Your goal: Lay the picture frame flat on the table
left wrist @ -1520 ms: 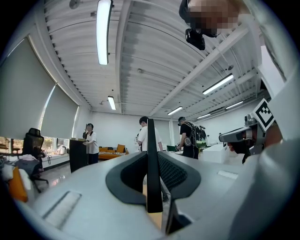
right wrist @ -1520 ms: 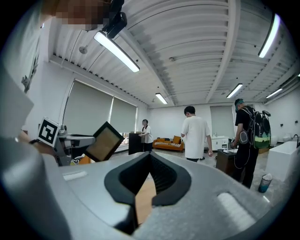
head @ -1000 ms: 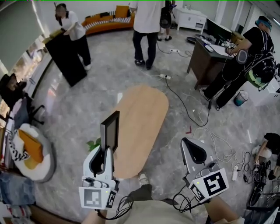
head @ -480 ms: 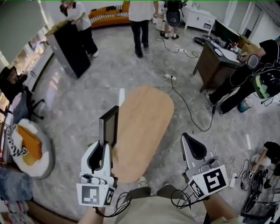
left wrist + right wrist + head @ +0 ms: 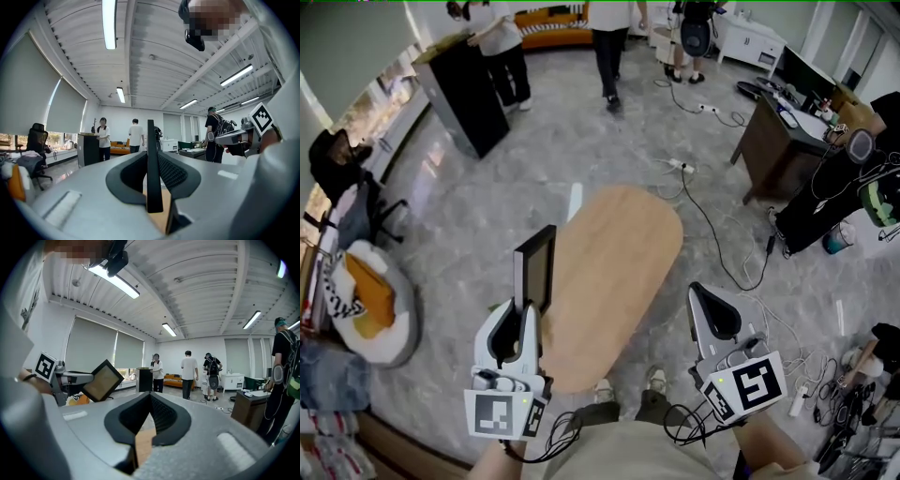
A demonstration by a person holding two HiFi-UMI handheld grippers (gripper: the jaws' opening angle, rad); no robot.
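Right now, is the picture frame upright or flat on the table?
Upright: the left gripper clamps the picture frame by its lower edge, vertical, off the oval wooden table.

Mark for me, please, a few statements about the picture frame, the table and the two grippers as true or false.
1. The left gripper is clamped on the picture frame. True.
2. The picture frame lies flat on the table. False: it stands upright in the left gripper's jaws, off the tabletop.
3. The right gripper holds nothing. True.
4. The table has a square glass top. False: its top is oval and wooden.
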